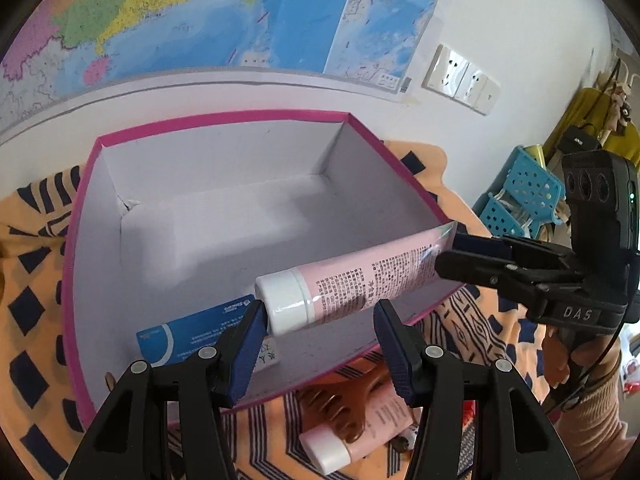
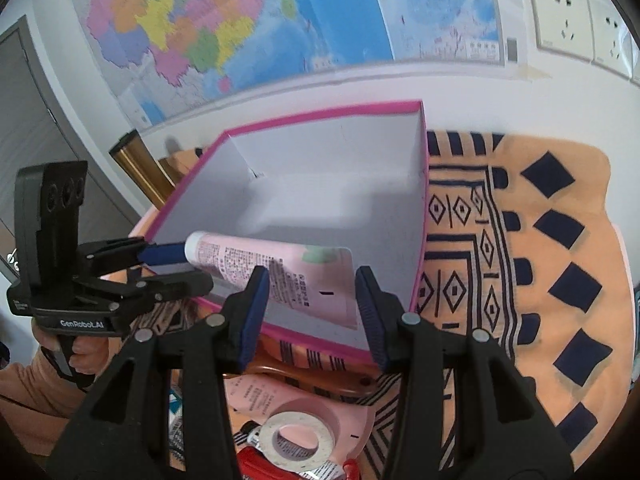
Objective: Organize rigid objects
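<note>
Blue-padded fingers of the left gripper (image 1: 320, 340) stand apart at 6 o'clock in the left view, the white cap of a pink tube (image 1: 356, 284) just touching the left pad. That tube hangs tilted over the near wall of a pink-rimmed box (image 1: 224, 216); its crimped tail is pinched in the closed right gripper (image 1: 448, 256) at 3 o'clock, whose body reads "DAS". In the right view the right gripper's own pads seem spread, so I trust the side view. Inside, the white floor lies mostly bare toward 12 o'clock, with only a blue carton (image 1: 200, 332) of small unreadable print against the near wall at 7 o'clock. The left tool's handle reads "GenRobot.AI". Below the box, on an orange patterned cloth (image 2: 560, 240), sit a second pink tube (image 1: 352, 436), a brown claw clip (image 1: 344, 412) and a tape roll (image 2: 298, 438). A map (image 1: 224, 16) and wall sockets (image 1: 460, 76) back the box closely.
</note>
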